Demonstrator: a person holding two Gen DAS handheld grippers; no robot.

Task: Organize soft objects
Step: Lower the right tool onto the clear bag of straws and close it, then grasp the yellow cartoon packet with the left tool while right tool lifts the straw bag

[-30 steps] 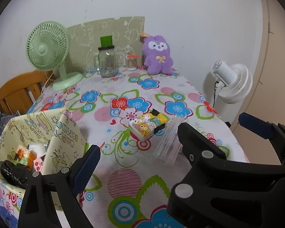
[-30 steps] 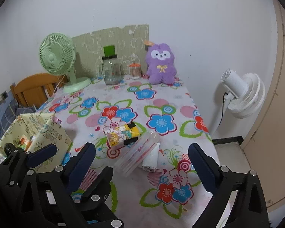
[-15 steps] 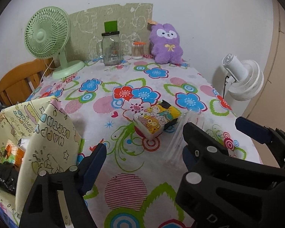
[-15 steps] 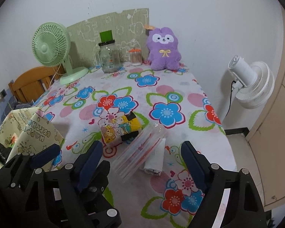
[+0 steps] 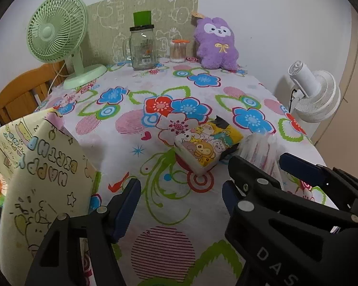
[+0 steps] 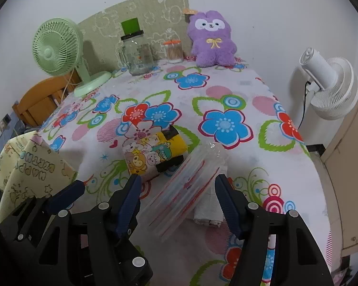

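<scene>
A cartoon-printed tissue pack point(image 5: 206, 143) point(image 6: 152, 153) lies mid-table on the flowered cloth. A clear zip bag point(image 6: 183, 190) point(image 5: 260, 152) lies right of it, partly over a folded white cloth point(image 6: 208, 211). A purple plush bunny point(image 5: 216, 44) point(image 6: 211, 39) sits at the far edge against the wall. My left gripper point(image 5: 180, 197) is open and empty, just short of the tissue pack. My right gripper point(image 6: 176, 196) is open, its fingers on either side of the zip bag's near end, just above it.
A "Happy Birthday" paper gift bag point(image 5: 35, 174) point(image 6: 23, 174) stands at the near left edge with items inside. A green desk fan point(image 5: 59, 38), glass jar point(image 5: 142, 47) and cotton-swab tub point(image 5: 178, 50) line the back. A white floor fan point(image 6: 327, 81) stands right of the table.
Both grippers have moved forward and lower toward the table's middle. The right gripper now straddles the zip bag's near end. Both stay open and empty.
</scene>
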